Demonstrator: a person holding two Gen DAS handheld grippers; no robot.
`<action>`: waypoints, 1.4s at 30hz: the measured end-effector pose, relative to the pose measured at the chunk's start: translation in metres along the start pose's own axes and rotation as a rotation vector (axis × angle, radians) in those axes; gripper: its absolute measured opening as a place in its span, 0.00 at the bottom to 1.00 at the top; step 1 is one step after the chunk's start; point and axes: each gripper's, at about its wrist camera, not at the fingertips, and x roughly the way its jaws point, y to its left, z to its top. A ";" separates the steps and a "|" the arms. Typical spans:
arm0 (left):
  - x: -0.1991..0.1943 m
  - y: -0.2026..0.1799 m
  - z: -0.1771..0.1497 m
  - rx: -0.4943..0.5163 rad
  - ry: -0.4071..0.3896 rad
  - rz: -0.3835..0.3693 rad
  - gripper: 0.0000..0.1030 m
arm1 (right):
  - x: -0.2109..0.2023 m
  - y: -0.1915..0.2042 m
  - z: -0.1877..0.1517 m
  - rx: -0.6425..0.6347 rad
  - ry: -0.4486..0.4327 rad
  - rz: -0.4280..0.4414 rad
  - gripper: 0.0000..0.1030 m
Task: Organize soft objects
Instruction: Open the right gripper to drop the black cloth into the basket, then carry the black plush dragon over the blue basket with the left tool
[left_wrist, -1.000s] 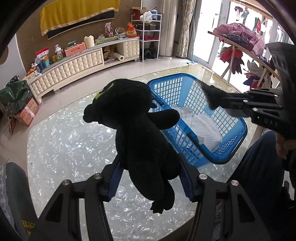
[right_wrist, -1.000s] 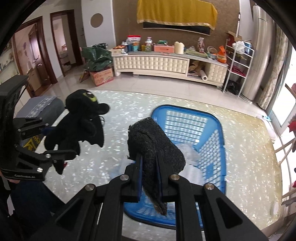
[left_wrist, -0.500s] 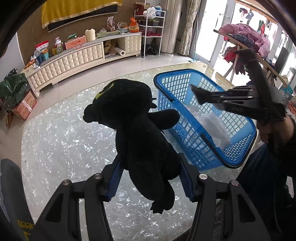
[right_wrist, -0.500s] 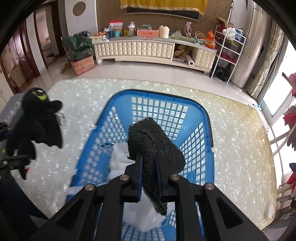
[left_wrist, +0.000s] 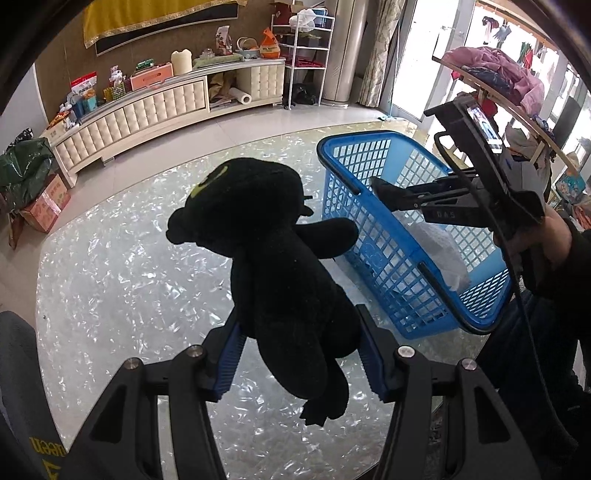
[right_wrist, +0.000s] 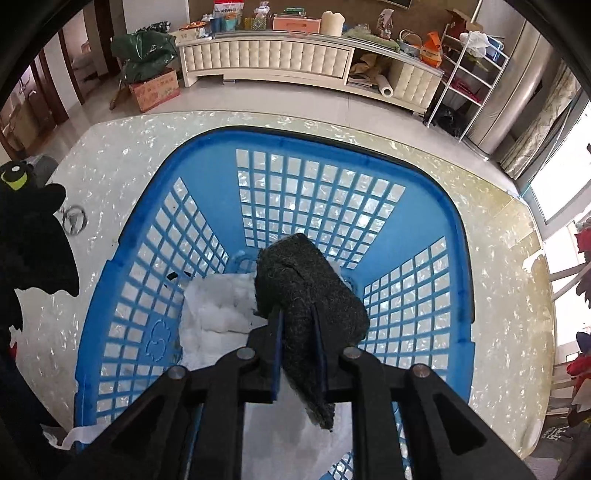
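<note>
My left gripper (left_wrist: 297, 354) is shut on a black plush toy (left_wrist: 273, 251) with a yellow-green eye and holds it above the pearly table, left of the blue basket (left_wrist: 373, 221). The toy also shows at the left edge of the right wrist view (right_wrist: 29, 236). My right gripper (right_wrist: 298, 354) is shut on a dark grey felt cloth (right_wrist: 308, 291) and holds it over the inside of the blue basket (right_wrist: 332, 144). White soft fabric (right_wrist: 218, 314) lies in the basket's bottom. The right gripper also shows in the left wrist view (left_wrist: 399, 194), over the basket.
The basket stands on a glossy pearl-patterned table (left_wrist: 122, 266). A small metal ring (right_wrist: 74, 220) lies on the table left of the basket. A long cream cabinet (right_wrist: 266, 59) with clutter runs along the far wall. A clothes rack (left_wrist: 495, 74) stands at the right.
My right gripper has carried the grey cloth from beside the basket to over its inside and lower. My left gripper has kept the plush toy and drifted a little away from the basket.
</note>
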 end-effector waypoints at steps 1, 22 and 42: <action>0.000 0.001 0.000 0.001 0.000 0.002 0.53 | -0.001 0.000 0.000 0.001 0.001 -0.001 0.19; -0.022 -0.013 0.002 0.057 -0.058 0.023 0.53 | -0.099 -0.010 -0.038 0.012 -0.120 -0.009 1.00; -0.043 -0.064 0.011 0.151 -0.101 -0.001 0.54 | -0.128 -0.040 -0.085 0.070 -0.213 -0.022 1.00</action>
